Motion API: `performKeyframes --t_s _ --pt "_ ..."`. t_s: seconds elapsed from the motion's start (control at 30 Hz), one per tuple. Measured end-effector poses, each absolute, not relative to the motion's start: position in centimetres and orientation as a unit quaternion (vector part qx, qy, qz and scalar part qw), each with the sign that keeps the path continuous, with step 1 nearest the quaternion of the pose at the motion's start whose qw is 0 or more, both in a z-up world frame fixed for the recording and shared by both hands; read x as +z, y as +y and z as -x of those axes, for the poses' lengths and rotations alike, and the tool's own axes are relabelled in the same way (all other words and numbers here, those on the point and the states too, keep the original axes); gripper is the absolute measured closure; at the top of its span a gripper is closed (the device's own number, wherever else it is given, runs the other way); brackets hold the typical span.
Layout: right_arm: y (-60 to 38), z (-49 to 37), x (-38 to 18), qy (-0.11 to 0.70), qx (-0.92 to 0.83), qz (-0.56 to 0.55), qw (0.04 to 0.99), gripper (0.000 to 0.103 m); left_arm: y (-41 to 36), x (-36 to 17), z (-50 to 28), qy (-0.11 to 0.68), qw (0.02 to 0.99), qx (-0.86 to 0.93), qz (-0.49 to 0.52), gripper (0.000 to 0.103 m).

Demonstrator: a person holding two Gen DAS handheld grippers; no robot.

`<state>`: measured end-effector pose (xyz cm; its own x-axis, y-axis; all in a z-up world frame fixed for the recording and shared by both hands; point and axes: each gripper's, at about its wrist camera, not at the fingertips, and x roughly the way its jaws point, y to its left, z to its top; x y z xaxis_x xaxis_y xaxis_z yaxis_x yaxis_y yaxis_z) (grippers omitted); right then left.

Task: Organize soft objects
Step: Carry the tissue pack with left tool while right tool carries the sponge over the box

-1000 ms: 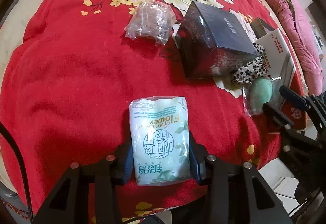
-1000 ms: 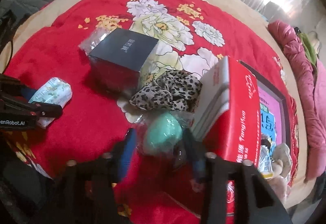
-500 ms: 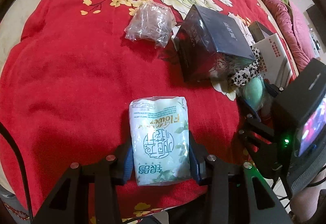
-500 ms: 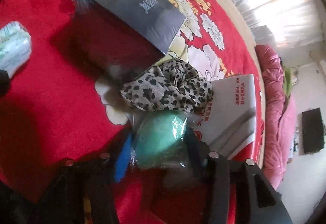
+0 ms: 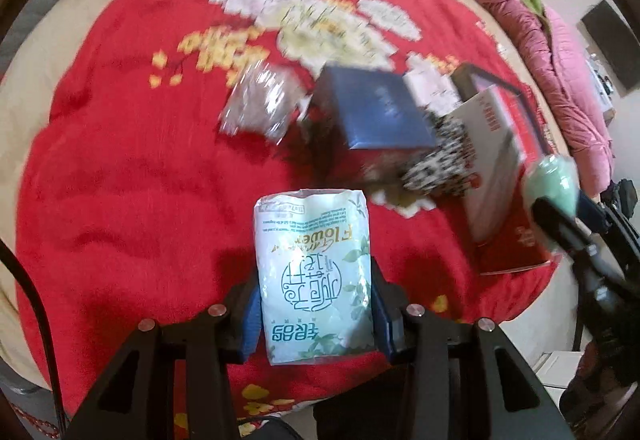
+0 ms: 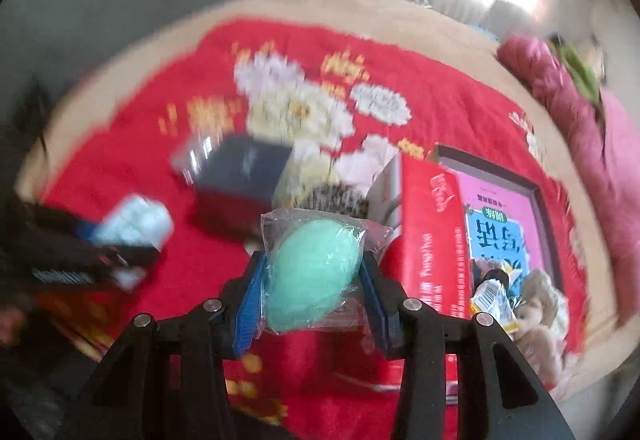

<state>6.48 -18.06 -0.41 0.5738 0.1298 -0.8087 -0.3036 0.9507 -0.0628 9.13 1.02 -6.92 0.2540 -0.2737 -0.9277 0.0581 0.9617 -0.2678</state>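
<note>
Centrally, the tissue pack (image 5: 314, 276), pale green with upside-down print, sits pinched between the blue pads of the left gripper (image 5: 316, 306), raised above the red floral blanket (image 5: 120, 180). Right gripper (image 6: 314, 290) is clamped on the green sponge (image 6: 312, 274), an egg-shaped piece sealed in clear plastic wrap, also held up off the blanket. From the left wrist view, the sponge shows at 3 o'clock. At 12 o'clock from the tissue pack lies a dark box (image 5: 376, 116); a clear plastic bag (image 5: 260, 106) lies just beside it at 11 o'clock. A leopard-print cloth (image 5: 440, 160) touches the box's right side, at 1 o'clock. Farther at 2 o'clock stands a red-and-white carton (image 5: 500, 168), with a pink picture book (image 6: 496, 216) behind it. Pink bedding (image 5: 560, 52) lies at the far right edge. Heavy motion blur in both views.
</note>
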Motion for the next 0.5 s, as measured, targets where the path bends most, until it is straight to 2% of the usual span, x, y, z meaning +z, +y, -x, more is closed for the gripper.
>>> performKeyframes --t_s 0.5 --pt "-27.8 -4.1 8.8 0.368 0.065 0.015 0.927 0.056 -8.6 2.2 -9.1 0.536 0.823 -0.179 0.056 0.058"
